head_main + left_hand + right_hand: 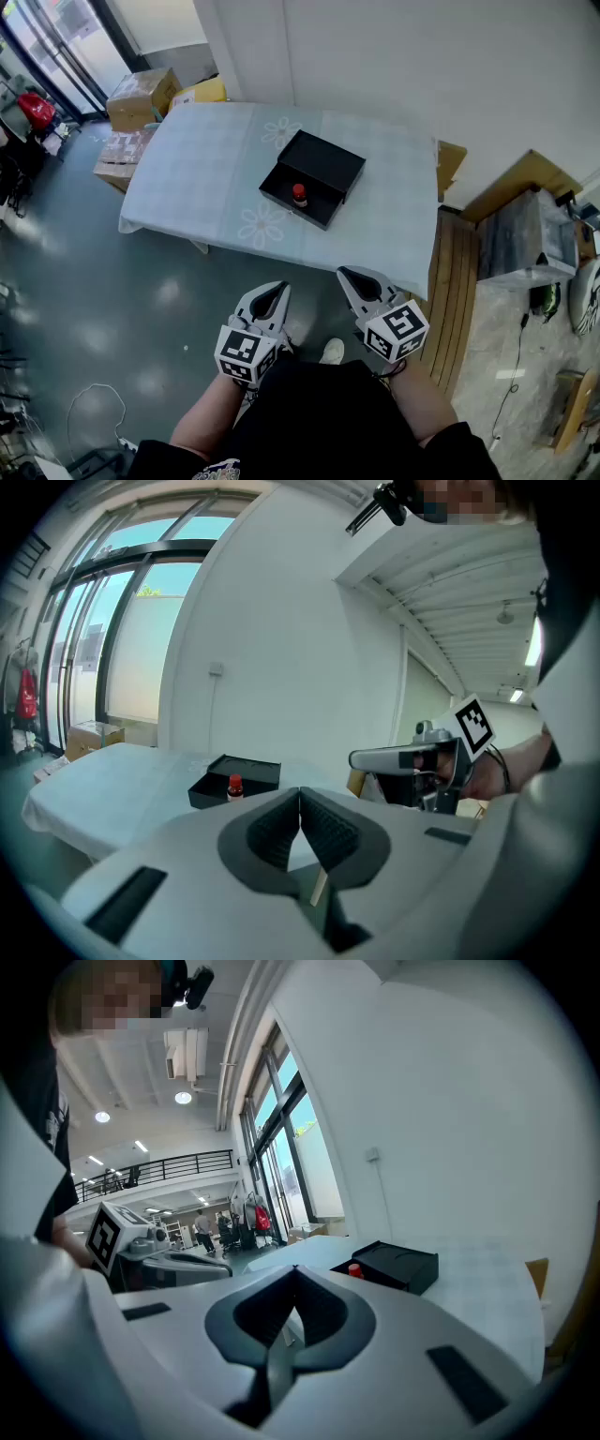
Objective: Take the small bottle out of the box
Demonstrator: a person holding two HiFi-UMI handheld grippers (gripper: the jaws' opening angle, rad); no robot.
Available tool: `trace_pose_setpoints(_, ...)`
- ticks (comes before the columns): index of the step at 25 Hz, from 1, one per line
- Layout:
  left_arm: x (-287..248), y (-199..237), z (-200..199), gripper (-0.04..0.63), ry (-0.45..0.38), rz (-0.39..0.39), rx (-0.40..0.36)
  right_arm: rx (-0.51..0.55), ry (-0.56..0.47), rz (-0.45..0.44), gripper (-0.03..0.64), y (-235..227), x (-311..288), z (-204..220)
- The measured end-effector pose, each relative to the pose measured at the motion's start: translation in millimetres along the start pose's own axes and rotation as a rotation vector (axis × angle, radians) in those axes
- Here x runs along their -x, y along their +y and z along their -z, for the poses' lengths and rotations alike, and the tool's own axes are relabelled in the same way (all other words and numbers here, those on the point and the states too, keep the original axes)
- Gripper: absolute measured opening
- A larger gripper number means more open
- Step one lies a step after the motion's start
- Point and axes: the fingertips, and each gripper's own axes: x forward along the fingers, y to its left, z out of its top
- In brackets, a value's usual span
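Note:
An open black box (312,177) lies on the table (197,178), which has a pale floral cloth. A small bottle with a red cap (299,195) stands upright in the box's near half; it also shows in the left gripper view (234,786) and the right gripper view (355,1270). My left gripper (278,288) and right gripper (345,274) hang side by side short of the table's near edge, over the floor, both shut and empty. In the left gripper view the jaws (300,791) meet at their tips; the same holds in the right gripper view (294,1269).
Cardboard boxes (139,97) are stacked at the table's far left end. A wooden slatted bench (455,281) and a covered crate (523,239) stand at the right. A white wall runs behind the table. Grey glossy floor lies to the left, with a cable (98,403).

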Motion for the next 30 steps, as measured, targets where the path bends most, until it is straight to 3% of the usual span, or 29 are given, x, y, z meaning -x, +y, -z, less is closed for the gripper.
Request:
trace_pose_setpoints(14, 9.3, 8.3, 1.7, 0.029, -0.002, 0.010, 0.007, 0.011, -0.005, -0.006, 0.023, 10.2, -8.2, -2.3)
trace_pose_setpoints(30, 30.5, 46.8, 0.4, 0.028, -0.005, 0.059, -0.003, 0.016, 0.010, 0.026, 0.023, 35.8, -45.9, -6.4)
